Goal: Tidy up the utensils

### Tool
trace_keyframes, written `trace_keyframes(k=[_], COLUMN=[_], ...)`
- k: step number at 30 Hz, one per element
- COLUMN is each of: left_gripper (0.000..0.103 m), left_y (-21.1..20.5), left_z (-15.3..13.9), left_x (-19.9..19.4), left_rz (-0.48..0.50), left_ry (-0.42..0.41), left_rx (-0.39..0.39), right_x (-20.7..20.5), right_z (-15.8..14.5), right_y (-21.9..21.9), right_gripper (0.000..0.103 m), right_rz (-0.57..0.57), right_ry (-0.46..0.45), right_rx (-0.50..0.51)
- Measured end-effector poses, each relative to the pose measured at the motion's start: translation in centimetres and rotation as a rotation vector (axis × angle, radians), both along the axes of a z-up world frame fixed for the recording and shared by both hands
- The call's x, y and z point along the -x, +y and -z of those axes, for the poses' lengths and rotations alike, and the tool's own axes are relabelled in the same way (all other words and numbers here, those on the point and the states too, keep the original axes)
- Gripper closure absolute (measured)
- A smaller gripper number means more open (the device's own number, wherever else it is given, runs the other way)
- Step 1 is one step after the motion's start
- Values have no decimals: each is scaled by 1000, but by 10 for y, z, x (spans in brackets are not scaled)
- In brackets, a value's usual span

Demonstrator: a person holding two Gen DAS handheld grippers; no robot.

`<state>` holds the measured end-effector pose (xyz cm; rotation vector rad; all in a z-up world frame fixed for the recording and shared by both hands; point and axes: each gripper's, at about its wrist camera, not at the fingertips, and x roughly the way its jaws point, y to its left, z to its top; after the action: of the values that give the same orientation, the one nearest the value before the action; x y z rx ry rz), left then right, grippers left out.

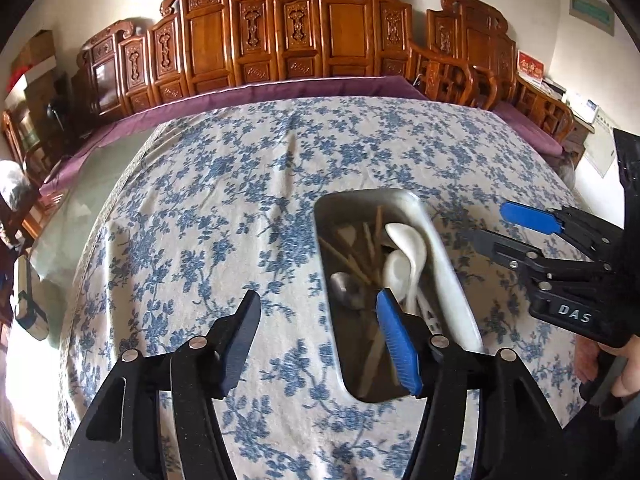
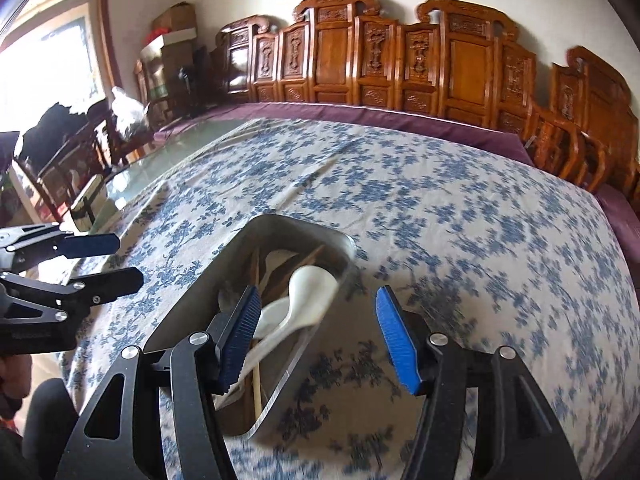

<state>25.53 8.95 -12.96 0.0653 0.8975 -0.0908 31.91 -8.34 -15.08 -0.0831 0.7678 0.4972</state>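
Note:
A metal tray (image 1: 448, 280) (image 2: 192, 300) sits on the blue-flowered tablecloth and holds white ceramic spoons (image 1: 406, 252) (image 2: 308, 296), wooden chopsticks (image 1: 352, 260) (image 2: 292, 264) and a metal spoon (image 1: 346, 290). My left gripper (image 1: 318, 334) is open and empty, above the tray's left rim; it also shows in the right wrist view (image 2: 118, 260). My right gripper (image 2: 316, 334) is open and empty, above the tray's right rim; it shows at the right of the left wrist view (image 1: 492, 226).
The tablecloth (image 1: 240, 200) (image 2: 460, 220) covers most of a glass-topped table, with bare glass (image 2: 168, 152) at the left. Carved wooden chairs (image 1: 280, 40) (image 2: 400, 60) line the far side. Boxes and clutter (image 2: 168, 40) stand at the far left.

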Motion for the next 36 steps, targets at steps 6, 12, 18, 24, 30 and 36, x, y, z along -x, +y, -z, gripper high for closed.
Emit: trace_keyframes(k=[6, 12, 18, 24, 30, 36], left_gripper=[22, 11, 8, 8, 8, 8], left_y=[-18, -34, -52, -69, -88, -101], left_z=[-5, -9, -11, -19, -52, -96], left_x=[15, 34, 52, 70, 94, 128], left_rz=[-28, -37, -59, -54, -38, -18], left_ry=[-12, -25, -36, -49, -127, -232], left_rx=[-9, 10, -7, -22, -42, -21], right_x=[29, 65, 96, 118, 143, 181], right_z=[-13, -28, -40, -49, -78, -124], right_y=[-37, -70, -101, -126, -148, -159], right_gripper=[33, 13, 3, 3, 3, 3], right_rz=[72, 136, 173, 214, 272, 302], right_ry=[-5, -35, -50, -46, -96, -219], right_rx=[-8, 11, 5, 10, -43, -94])
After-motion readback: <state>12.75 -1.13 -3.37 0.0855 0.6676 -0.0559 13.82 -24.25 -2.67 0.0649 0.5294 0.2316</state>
